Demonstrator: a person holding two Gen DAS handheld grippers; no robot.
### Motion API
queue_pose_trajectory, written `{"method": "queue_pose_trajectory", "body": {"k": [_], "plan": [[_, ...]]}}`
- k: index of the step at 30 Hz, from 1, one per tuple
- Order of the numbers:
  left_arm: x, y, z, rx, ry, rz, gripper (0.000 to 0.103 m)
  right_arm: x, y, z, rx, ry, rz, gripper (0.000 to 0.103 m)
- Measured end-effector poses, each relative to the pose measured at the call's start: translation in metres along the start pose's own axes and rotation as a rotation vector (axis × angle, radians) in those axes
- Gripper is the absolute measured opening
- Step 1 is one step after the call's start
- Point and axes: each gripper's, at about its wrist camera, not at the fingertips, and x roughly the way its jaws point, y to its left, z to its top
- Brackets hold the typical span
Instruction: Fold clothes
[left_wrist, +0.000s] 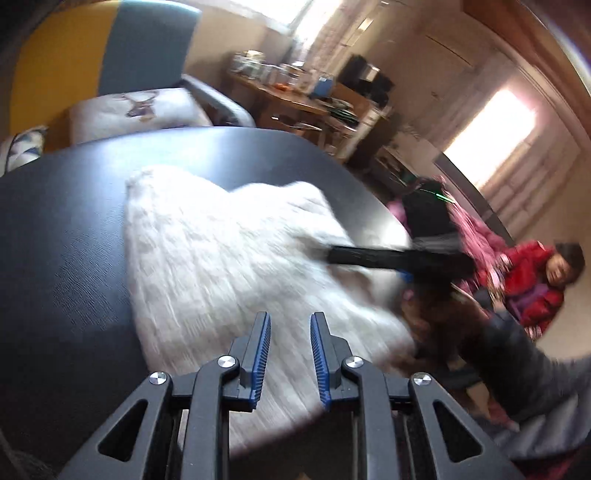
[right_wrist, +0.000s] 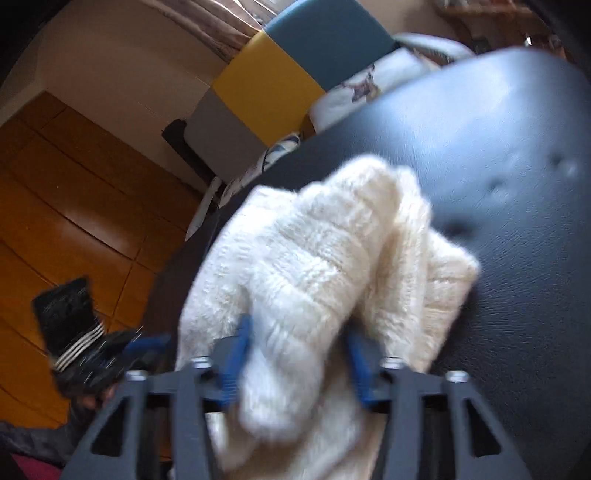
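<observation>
A fluffy white sweater (left_wrist: 221, 266) lies bunched on the black table (left_wrist: 66, 240). My left gripper (left_wrist: 290, 321) is open and empty, hovering just above the sweater's near part. My right gripper (left_wrist: 336, 254) reaches in from the right onto the sweater's right edge. In the right wrist view the sweater (right_wrist: 325, 266) is a thick fold that fills the gap between the wide-apart blue pads of my right gripper (right_wrist: 299, 332); the view is blurred, and the jaws do not look closed on it.
A yellow and blue chair (left_wrist: 110, 55) with a deer-print cushion (left_wrist: 136, 107) stands behind the table. A cluttered wooden desk (left_wrist: 295, 99) is at the back. A child in a red jacket (left_wrist: 535, 280) is low at the right. Wooden floor (right_wrist: 55, 221) lies left of the table.
</observation>
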Motion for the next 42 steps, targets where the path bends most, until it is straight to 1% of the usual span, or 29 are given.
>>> {"method": "queue_pose_trajectory", "body": {"k": [1, 3, 4, 6, 8, 10, 12, 15, 16, 17, 18, 19, 21, 23, 25, 27, 29, 30, 31, 32, 33, 34, 40, 41, 42], "plan": [[0.001, 0.005, 0.002, -0.013, -0.002, 0.008, 0.021, -0.010, 0.006, -0.003, -0.022, 0.000, 0.030, 0.084], [0.002, 0.014, 0.004, -0.036, -0.009, 0.013, 0.021, -0.028, 0.020, -0.015, -0.075, 0.018, 0.111, 0.087], [0.002, 0.015, 0.004, -0.044, -0.016, 0.010, 0.021, -0.035, 0.028, -0.022, -0.100, 0.031, 0.151, 0.090], [0.003, 0.016, 0.007, -0.060, -0.030, 0.000, 0.021, -0.043, 0.043, -0.043, -0.130, 0.083, 0.218, 0.094], [0.007, 0.015, 0.012, -0.063, -0.041, 0.010, 0.021, -0.050, 0.051, -0.070, -0.133, 0.147, 0.259, 0.094], [0.015, 0.012, 0.018, -0.057, -0.052, 0.030, 0.021, -0.036, 0.057, -0.083, -0.111, 0.205, 0.306, 0.094], [0.018, 0.012, 0.021, -0.063, -0.062, 0.037, 0.021, -0.029, 0.063, -0.095, -0.100, 0.227, 0.338, 0.094], [0.024, 0.009, 0.021, -0.054, -0.060, 0.028, 0.021, -0.014, 0.068, -0.099, -0.091, 0.247, 0.432, 0.095], [0.027, 0.007, 0.018, -0.046, -0.048, 0.024, 0.022, -0.010, 0.069, -0.101, -0.094, 0.258, 0.447, 0.094], [0.031, 0.004, 0.015, -0.037, -0.033, 0.021, 0.022, -0.008, 0.066, -0.105, -0.104, 0.287, 0.414, 0.094], [0.035, 0.002, 0.011, -0.032, -0.018, 0.013, 0.022, -0.004, 0.056, -0.109, -0.085, 0.327, 0.370, 0.091], [0.040, -0.001, 0.006, -0.032, 0.004, -0.005, 0.022, -0.002, 0.047, -0.114, -0.065, 0.358, 0.327, 0.084], [0.051, -0.002, -0.004, -0.047, 0.046, -0.042, 0.022, -0.008, 0.024, -0.122, -0.015, 0.360, 0.252, 0.006], [0.056, -0.005, -0.012, -0.041, 0.053, -0.056, 0.022, -0.015, 0.003, -0.131, 0.033, 0.354, 0.185, 0.005], [0.057, -0.009, -0.015, -0.035, 0.043, -0.036, 0.020, -0.026, 0.003, -0.139, 0.028, 0.303, 0.164, 0.006], [0.050, -0.012, -0.016, -0.041, 0.020, -0.029, 0.021, -0.034, 0.014, -0.143, 0.005, 0.274, 0.130, 0.011], [0.043, -0.016, -0.017, -0.044, -0.004, -0.023, 0.022, -0.046, 0.027, -0.142, -0.017, 0.230, 0.118, 0.017], [0.039, -0.018, -0.017, -0.039, -0.019, -0.012, 0.022, -0.052, 0.033, -0.140, -0.026, 0.202, 0.117, 0.031], [0.033, -0.020, -0.018, -0.032, -0.039, -0.002, 0.022, -0.060, 0.038, -0.137, -0.030, 0.165, 0.116, 0.061], [0.028, -0.022, -0.020, -0.027, -0.058, 0.005, 0.022, -0.067, 0.041, -0.134, -0.032, 0.124, 0.109, 0.078], [0.024, -0.024, -0.020, -0.024, -0.072, 0.013, 0.022, -0.074, 0.041, -0.130, -0.027, 0.067, 0.084, 0.102], [0.020, -0.024, -0.021, -0.021, -0.083, 0.021, 0.022, -0.079, 0.040, -0.126, -0.022, 0.018, 0.061, 0.103], [0.012, -0.022, -0.032, -0.051, -0.136, 0.050, 0.022, -0.066, 0.037, -0.097, -0.013, -0.112, -0.036, 0.103], [0.011, -0.022, -0.034, -0.055, -0.148, 0.057, 0.022, -0.055, 0.037, -0.093, -0.027, -0.108, -0.046, 0.102], [0.009, -0.021, -0.036, -0.057, -0.162, 0.064, 0.022, -0.043, 0.040, -0.091, -0.049, -0.100, -0.063, 0.093]]}}
